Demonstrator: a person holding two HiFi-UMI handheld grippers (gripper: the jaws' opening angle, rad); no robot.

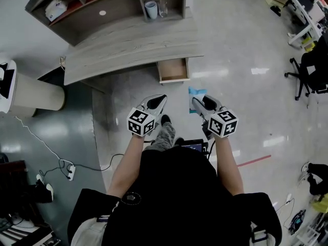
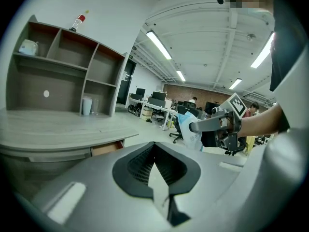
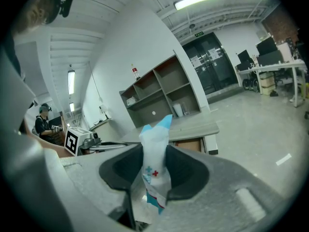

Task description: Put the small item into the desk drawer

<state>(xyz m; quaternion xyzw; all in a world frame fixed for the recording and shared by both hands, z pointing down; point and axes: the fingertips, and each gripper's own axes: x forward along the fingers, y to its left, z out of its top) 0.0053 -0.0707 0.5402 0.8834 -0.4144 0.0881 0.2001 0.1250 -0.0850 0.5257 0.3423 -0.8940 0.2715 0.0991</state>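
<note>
Well, the grey floor (image 1: 241, 50) takes up most of the room, glossy and catching the ceiling lights. On it stands a long curved desk (image 1: 133, 50) with a pale wood-grain top, and at its back a shelf (image 1: 107, 4) of open compartments. A white cup (image 1: 151, 9) sits in one of these. Under the desk's right end the drawer (image 1: 173, 70) is pulled out, its brown inside showing.

The person (image 1: 174, 188), in a black top, stands in front of the desk with both forearms held out, a gripper in each hand.

The left gripper (image 1: 156, 102) is held in the air to the left of the drawer. Its own view shows its jaws brought together with nothing between them.

The right gripper (image 1: 197, 102) is level with it, just to the right and apart from it. Its jaws are closed on the packet (image 3: 155, 163), which stands upright between them.

The packet is a small, soft white pouch, pinched narrow where the jaws press it. Its top edge is light blue and rises in two little corners above the jaws. On the white front are a small blue cross and a small red cross side by side. The lower end carries blue and red print and hangs below the jaws. From the head view only its blue top (image 1: 196, 92) shows, over the floor near the drawer's front and outside it.
</note>
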